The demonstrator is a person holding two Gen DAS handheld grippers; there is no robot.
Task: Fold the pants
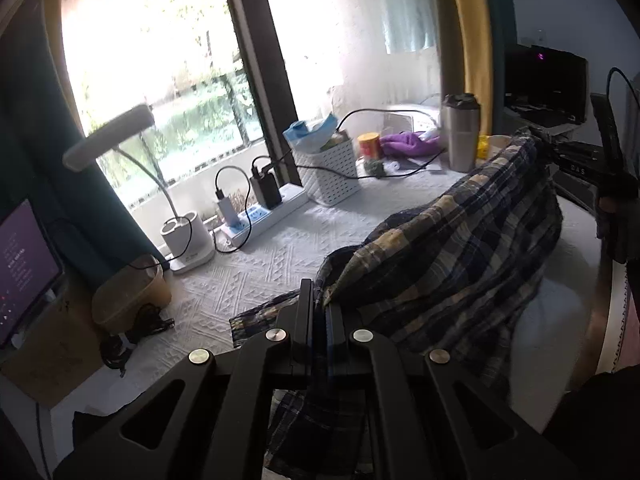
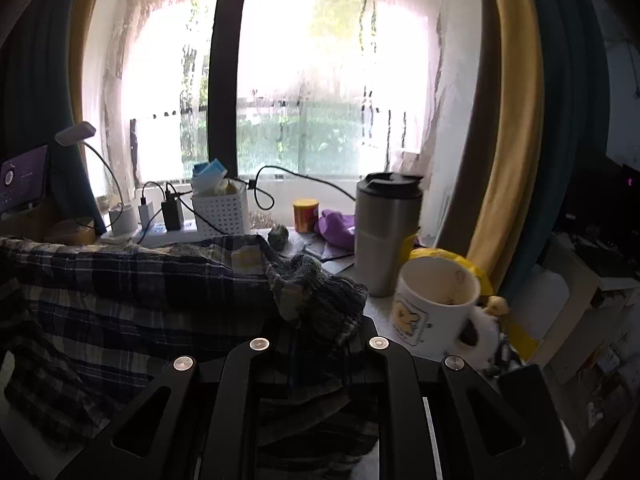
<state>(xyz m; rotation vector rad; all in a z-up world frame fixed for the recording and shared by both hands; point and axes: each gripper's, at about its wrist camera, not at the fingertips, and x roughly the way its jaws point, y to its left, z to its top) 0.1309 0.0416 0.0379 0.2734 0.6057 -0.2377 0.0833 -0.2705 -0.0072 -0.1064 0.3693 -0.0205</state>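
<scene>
Pants [image 1: 448, 240], rumpled plaid cloth, span both clamped grippers.

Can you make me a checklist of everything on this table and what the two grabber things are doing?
Surface: white textured cloth covering the table.
Job's things: plaid pants, lifted and draped between both grippers.
Clutter: desk lamp, white basket, steel tumbler, mug, yellow can.
Grippers: left gripper shut on the pants; right gripper shut on the pants.
Cables: black cable, power strip.
Surroundings: window, curtain.
</scene>
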